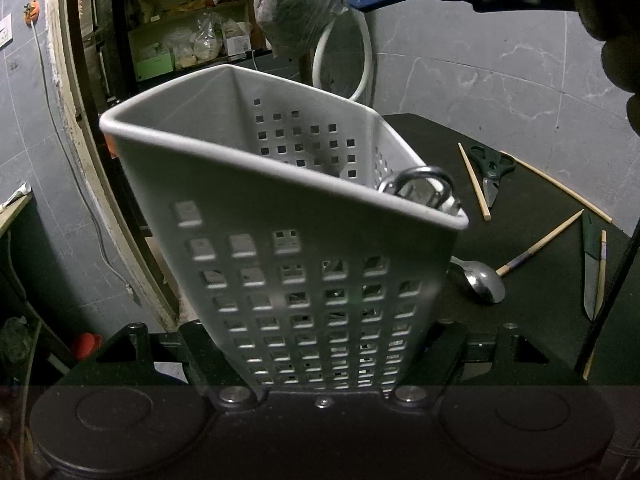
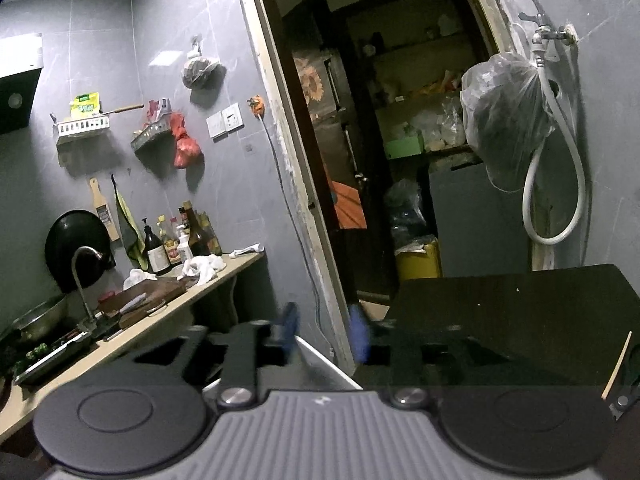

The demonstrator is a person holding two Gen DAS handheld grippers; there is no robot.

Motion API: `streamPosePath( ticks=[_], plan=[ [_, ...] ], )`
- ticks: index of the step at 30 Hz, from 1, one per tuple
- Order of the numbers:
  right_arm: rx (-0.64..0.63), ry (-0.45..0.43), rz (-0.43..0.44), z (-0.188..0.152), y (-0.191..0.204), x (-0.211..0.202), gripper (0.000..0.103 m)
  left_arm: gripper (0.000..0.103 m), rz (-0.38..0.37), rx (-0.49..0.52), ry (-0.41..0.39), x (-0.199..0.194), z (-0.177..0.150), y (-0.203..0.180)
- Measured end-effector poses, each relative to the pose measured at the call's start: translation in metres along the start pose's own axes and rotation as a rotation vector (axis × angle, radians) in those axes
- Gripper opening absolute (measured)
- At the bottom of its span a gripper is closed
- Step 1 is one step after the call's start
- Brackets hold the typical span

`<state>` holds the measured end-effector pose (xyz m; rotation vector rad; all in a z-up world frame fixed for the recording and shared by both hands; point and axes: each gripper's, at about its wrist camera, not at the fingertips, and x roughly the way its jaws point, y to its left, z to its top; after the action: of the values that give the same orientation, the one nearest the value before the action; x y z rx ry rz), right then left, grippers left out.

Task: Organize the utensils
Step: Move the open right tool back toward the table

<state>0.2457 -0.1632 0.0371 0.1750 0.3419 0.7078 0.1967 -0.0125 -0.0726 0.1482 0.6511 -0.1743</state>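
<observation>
While the left tongs (image 1: 320,364) clamp the tilted white perforated utensil holder (image 1: 280,208), the right tongs (image 2: 324,332) hang parted and empty above it; one metal utensil (image 1: 420,190) sits inside, with spoon (image 1: 482,280), scissors (image 1: 492,174), knife (image 1: 589,276) and chopsticks (image 1: 474,180) left on the dark surface (image 1: 532,280).

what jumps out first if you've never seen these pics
A white perforated utensil holder fills the left wrist view, tilted, clamped in the left gripper, with a metal utensil handle poking above its rim. Behind it on the dark table lie a spoon, scissors and loose chopsticks.
</observation>
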Motion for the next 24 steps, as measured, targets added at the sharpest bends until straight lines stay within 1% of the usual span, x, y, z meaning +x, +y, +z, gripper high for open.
streamPosePath(
  ticks=[2,3,4,5,6,7,8,9,12,14,17,21,24],
  plan=[
    [-0.006,-0.001,0.008,0.0,0.001,-0.002,0.048,0.077,0.001,0.001,0.0,0.0,0.0,-0.001],
    [-0.007,0.001,0.009,0.0,0.002,-0.003,0.057,0.077,0.001,0.0,0.0,0.0,0.0,-0.001],
    [-0.006,0.001,0.01,-0.001,0.002,-0.005,0.062,0.077,0.001,0.002,-0.001,0.0,0.0,-0.001],
    [-0.003,-0.001,0.01,-0.001,0.002,-0.006,0.064,0.077,0.002,0.001,-0.001,-0.001,0.0,-0.001],
    [-0.002,-0.007,0.006,0.0,0.002,-0.009,0.071,0.077,0.001,-0.001,-0.001,-0.001,0.001,-0.001],
    [-0.003,-0.015,-0.003,0.001,0.003,-0.011,0.08,0.077,0.0,-0.001,-0.001,-0.001,0.0,-0.001],
    [-0.007,-0.026,-0.02,0.002,0.002,-0.015,0.085,0.077,0.0,-0.001,-0.001,-0.001,0.0,-0.001],
    [-0.01,-0.04,-0.043,0.003,0.001,-0.019,0.093,0.077,0.0,-0.001,-0.001,-0.001,0.001,-0.001],
    [-0.01,-0.067,-0.113,0.005,-0.006,-0.035,0.103,0.077,0.001,0.001,0.0,-0.001,0.0,-0.001],
    [-0.001,-0.069,-0.174,0.003,-0.013,-0.046,0.103,0.077,-0.001,0.0,0.001,-0.002,0.0,0.0],
    [0.03,-0.048,-0.264,-0.006,-0.028,-0.06,0.103,0.077,-0.002,0.005,0.003,-0.004,0.001,0.0],
    [0.099,-0.003,-0.403,-0.024,-0.05,-0.08,0.103,0.077,-0.004,0.01,0.011,-0.005,0.003,0.001],
    [0.175,0.044,-0.513,-0.04,-0.067,-0.092,0.103,0.077,-0.005,0.013,0.017,-0.003,0.006,0.002]
  ],
)
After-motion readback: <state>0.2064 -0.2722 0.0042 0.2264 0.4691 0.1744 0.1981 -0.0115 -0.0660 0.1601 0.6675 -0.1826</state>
